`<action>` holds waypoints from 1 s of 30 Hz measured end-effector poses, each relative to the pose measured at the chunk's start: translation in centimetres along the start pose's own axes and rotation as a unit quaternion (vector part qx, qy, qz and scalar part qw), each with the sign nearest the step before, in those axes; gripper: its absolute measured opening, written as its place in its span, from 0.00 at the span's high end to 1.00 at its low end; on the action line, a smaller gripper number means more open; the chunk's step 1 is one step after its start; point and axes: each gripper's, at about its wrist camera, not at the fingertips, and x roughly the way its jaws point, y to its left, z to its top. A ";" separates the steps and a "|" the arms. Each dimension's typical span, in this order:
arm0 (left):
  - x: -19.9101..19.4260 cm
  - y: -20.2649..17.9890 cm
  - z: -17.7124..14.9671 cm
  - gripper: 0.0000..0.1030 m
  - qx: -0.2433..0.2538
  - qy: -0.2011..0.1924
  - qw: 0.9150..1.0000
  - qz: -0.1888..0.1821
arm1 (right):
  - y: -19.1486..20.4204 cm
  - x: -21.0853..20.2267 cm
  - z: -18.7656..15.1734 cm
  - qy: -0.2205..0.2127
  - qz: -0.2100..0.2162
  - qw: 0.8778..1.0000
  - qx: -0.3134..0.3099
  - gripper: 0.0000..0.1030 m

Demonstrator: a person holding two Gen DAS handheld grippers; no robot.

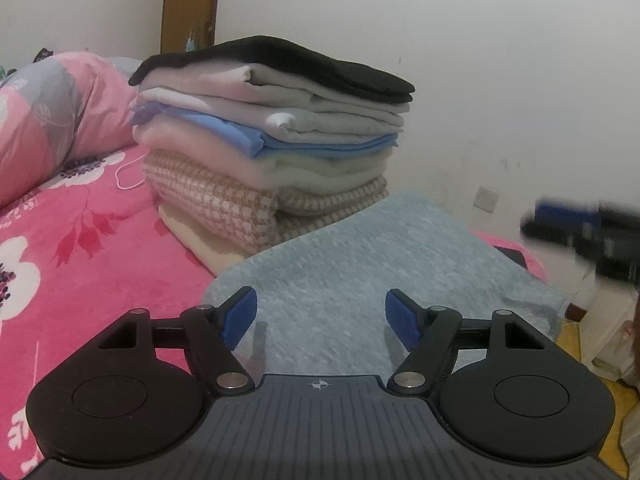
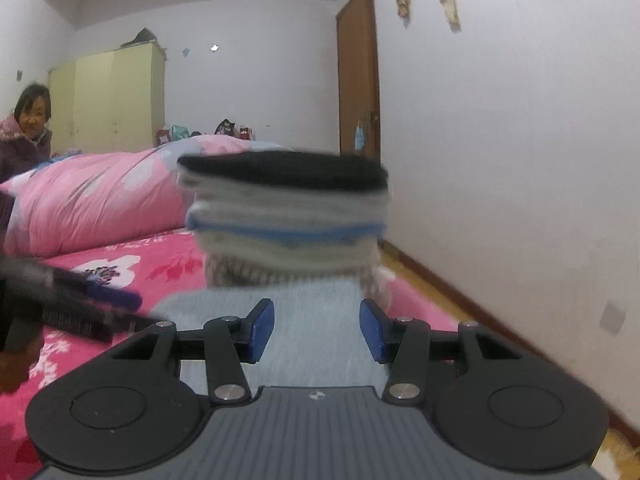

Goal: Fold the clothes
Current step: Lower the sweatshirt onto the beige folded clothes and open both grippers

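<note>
A folded light grey-blue garment lies flat on the pink floral bed, right in front of both grippers. Behind it stands a tall stack of folded clothes with a black piece on top. My left gripper hovers over the garment's near end, its blue pads wide apart and empty. My right gripper is open too, and the garment shows below the gap. The stack looks blurred in the right wrist view. Each gripper also appears blurred in the other view: right gripper, left gripper.
A rolled pink quilt lies along the bed behind the stack. A person sits at the far left. Beyond are a pale wardrobe and a brown door. The bed's right edge drops to wooden floor by the wall.
</note>
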 end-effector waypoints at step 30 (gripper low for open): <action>-1.8 0.4 -0.5 0.30 0.032 0.001 0.998 -0.058 | -2.0 0.9 3.8 0.075 0.056 0.991 0.098 0.71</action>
